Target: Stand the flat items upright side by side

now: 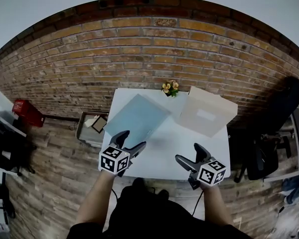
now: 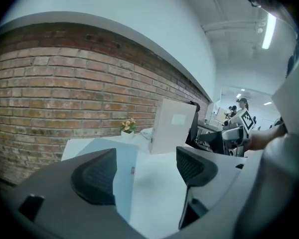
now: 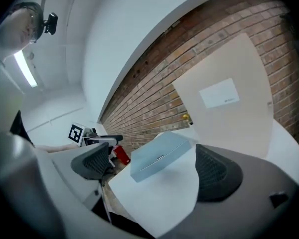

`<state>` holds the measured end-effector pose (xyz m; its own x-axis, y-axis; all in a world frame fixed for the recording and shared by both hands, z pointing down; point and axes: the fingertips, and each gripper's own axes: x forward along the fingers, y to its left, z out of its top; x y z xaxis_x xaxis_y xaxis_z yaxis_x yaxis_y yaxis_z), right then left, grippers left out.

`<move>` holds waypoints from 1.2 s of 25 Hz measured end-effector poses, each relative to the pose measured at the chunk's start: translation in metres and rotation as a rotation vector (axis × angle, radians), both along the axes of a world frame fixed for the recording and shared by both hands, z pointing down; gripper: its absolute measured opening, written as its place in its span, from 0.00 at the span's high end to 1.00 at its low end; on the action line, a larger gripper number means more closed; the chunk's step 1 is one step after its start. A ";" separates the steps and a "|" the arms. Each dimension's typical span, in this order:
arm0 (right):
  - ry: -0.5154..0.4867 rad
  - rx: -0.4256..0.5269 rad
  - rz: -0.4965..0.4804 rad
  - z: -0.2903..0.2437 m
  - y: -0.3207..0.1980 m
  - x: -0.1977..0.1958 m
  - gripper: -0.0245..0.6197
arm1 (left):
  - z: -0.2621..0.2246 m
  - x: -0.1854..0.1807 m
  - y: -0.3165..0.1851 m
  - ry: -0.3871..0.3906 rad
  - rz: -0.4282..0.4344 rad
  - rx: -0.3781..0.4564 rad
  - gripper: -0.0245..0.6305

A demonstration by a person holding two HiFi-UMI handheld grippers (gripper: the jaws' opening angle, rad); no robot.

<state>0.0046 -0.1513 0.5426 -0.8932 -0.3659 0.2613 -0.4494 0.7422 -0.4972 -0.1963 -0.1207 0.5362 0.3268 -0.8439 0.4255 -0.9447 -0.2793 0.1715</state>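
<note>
Closest to us, low in the head view, the left hand-held gripper (image 1: 131,139) and the right hand-held gripper (image 1: 188,152) are both wide open and hold nothing. Above them, the blue box (image 1: 137,116) lies flat at the upper left of the table (image 1: 162,161). The pale box (image 1: 207,111) stands up at the upper right. 1 small flower pot (image 1: 170,88) sits between them at the top edge.

Left gripper view: the left hand-held gripper (image 2: 144,172) has wide jaws. The blue box (image 2: 123,183) is low in the middle, not pinched. I think a push could slide it off the table's side.

Right gripper view: the right hand-held gripper (image 3: 154,180) is wide too. The blue box (image 3: 157,156) shows in the middle and the pale box (image 3: 229,98) at the upper right. A bump could tip the pale box or knock the flower pot.
</note>
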 end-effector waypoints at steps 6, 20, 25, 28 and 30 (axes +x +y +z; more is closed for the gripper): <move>0.018 -0.062 -0.070 0.018 0.019 -0.043 0.14 | 0.019 -0.037 0.004 0.029 -0.045 -0.027 0.38; 0.106 -0.130 0.150 0.043 -0.003 -0.208 0.14 | 0.056 -0.169 -0.035 0.054 0.219 -0.095 0.38; 0.154 -0.166 0.250 0.050 -0.015 -0.204 0.14 | 0.069 -0.167 -0.054 0.078 0.330 -0.151 0.38; 0.157 -0.215 0.305 0.062 -0.028 -0.190 0.14 | 0.080 -0.157 -0.070 0.079 0.375 -0.185 0.38; 0.159 -0.249 0.325 0.073 -0.037 -0.181 0.14 | 0.089 -0.150 -0.082 0.069 0.394 -0.206 0.38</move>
